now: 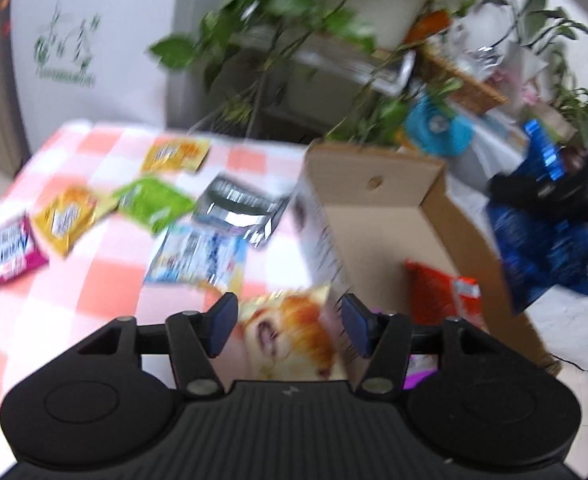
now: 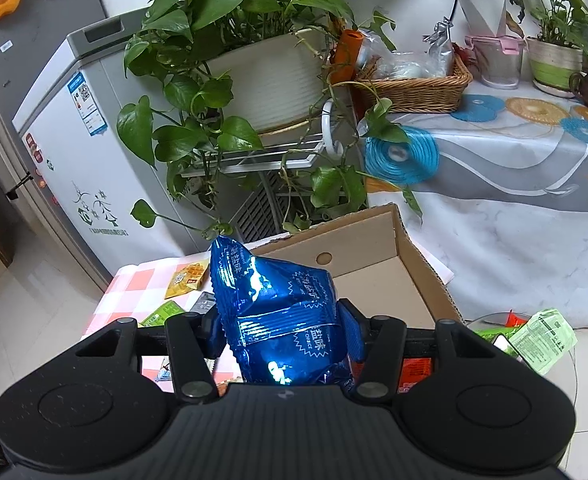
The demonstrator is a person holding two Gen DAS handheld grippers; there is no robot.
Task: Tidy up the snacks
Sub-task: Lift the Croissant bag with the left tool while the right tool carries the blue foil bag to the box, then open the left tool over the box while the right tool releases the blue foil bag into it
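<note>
The right claw (image 2: 282, 336) is clamped on a crinkled, shiny blue foil snack bag (image 2: 278, 312), pads pressing its puffy middle from both sides so the bag stands up between them, carried above the near end of the open brown cardboard box (image 2: 377, 248); I judge it is bound for that box. The left claw (image 1: 290, 324) stands partly open, and a snack packet printed with orange-brown bread (image 1: 294, 336) lies in view between its pads, though the blur hides whether they touch it, so a grip cannot be confirmed. That packet sits just beside the box's white printed side wall, near the tabletop's edge. Inside the box a red snack bag (image 1: 441, 300) already lies on the floor, which suggests the box is the collecting place. Further out on the pink-and-white checked tabletop (image 1: 106, 148) wait loose packets: a pale blue one (image 1: 198, 256), a silver-black one (image 1: 238, 208), a green one (image 1: 154, 204), two yellow ones (image 1: 66, 220) and a magenta one (image 1: 10, 252), spread apart and still to be gathered.
</note>
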